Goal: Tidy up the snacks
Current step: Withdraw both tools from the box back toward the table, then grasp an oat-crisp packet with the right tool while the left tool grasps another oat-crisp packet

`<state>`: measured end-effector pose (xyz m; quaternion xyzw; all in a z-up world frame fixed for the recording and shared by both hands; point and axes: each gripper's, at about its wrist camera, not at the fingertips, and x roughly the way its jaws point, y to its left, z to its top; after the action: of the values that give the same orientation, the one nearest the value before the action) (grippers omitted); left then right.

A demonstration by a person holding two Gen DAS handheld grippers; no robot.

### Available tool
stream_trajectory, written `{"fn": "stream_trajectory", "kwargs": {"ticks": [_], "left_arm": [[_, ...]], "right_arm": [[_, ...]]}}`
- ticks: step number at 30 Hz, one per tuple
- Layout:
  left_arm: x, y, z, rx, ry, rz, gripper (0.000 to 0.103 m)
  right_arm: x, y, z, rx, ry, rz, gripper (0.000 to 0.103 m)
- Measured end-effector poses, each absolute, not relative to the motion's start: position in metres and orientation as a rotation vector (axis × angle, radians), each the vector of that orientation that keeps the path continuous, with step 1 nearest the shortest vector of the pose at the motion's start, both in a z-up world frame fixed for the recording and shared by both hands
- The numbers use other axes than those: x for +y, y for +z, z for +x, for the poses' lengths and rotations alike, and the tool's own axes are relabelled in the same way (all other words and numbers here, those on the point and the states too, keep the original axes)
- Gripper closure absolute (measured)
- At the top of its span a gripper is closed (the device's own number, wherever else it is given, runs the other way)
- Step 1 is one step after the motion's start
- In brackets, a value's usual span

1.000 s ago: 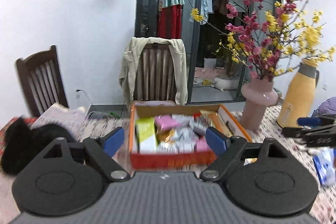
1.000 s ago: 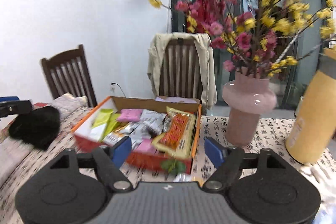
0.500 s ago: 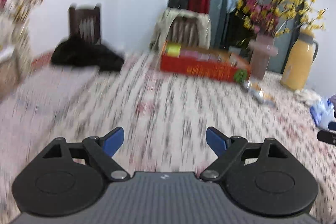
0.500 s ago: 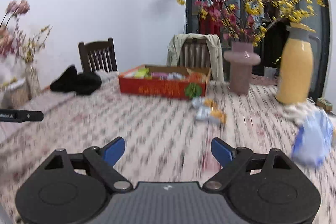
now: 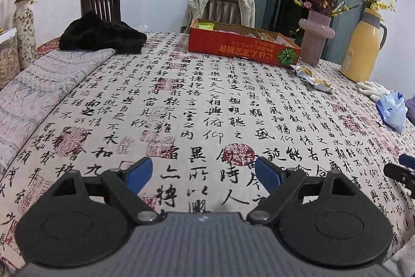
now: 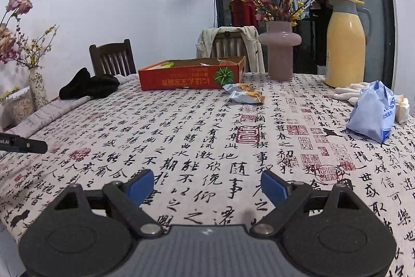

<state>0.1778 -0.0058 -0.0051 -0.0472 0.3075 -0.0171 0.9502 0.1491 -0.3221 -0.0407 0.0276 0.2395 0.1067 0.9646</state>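
Two grippers hang low over the near part of the table, both empty: the left gripper [image 5: 203, 174] has its blue pads spread wide with only the tablecloth [image 5: 181, 100] between them, and the right gripper [image 6: 207, 184] is spread just as wide, likewise with nothing in its jaws. At the far side of the table stands the orange snack box [image 6: 190, 75], its top open and a few packets showing over the rim — what they are cannot be made out from here. Just beside the box's right corner, on the cloth and outside the box, lie loose snack packets [image 6: 245, 94], silver and orange, touching each other. Behind them stands a pink vase [image 6: 280, 53] of yellow and red blossoms, and to its right a yellow thermos jug [image 6: 346, 43]. Near the right edge of the table lies a blue-and-white plastic bag [image 6: 371, 114], with white gloves [image 6: 350, 91] just behind it. On the far left a black cloth [image 5: 101, 34] is heaped on a pale folded blanket [image 5: 44, 85]. Two wooden chairs stand beyond the table — the one behind the box has a beige jacket [image 5: 220, 3] over its back.
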Motion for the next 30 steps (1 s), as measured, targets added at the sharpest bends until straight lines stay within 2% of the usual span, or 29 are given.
{"fn": "stream_trajectory", "kwargs": {"ticks": [11,17,24,30], "left_arm": [[-0.036,-0.005,0.249,0.644,-0.091,-0.061,0.015],[-0.066,0.007,0.308,0.613,-0.179,-0.006,0.015],[-0.101,0.026,0.382,0.609,-0.279,0.018,0.015],[-0.136,0.032,0.436,0.601,-0.347,0.032,0.015]], "right_arm": [[-0.342,-0.023,0.219,0.526,0.232,-0.073,0.014],[-0.355,-0.012,0.315,0.559,0.297,-0.194,0.014],[-0.36,-0.03,0.445,0.675,0.319,-0.264,0.017],[-0.353,-0.042,0.5,0.722,0.403,-0.282,0.016]]}}
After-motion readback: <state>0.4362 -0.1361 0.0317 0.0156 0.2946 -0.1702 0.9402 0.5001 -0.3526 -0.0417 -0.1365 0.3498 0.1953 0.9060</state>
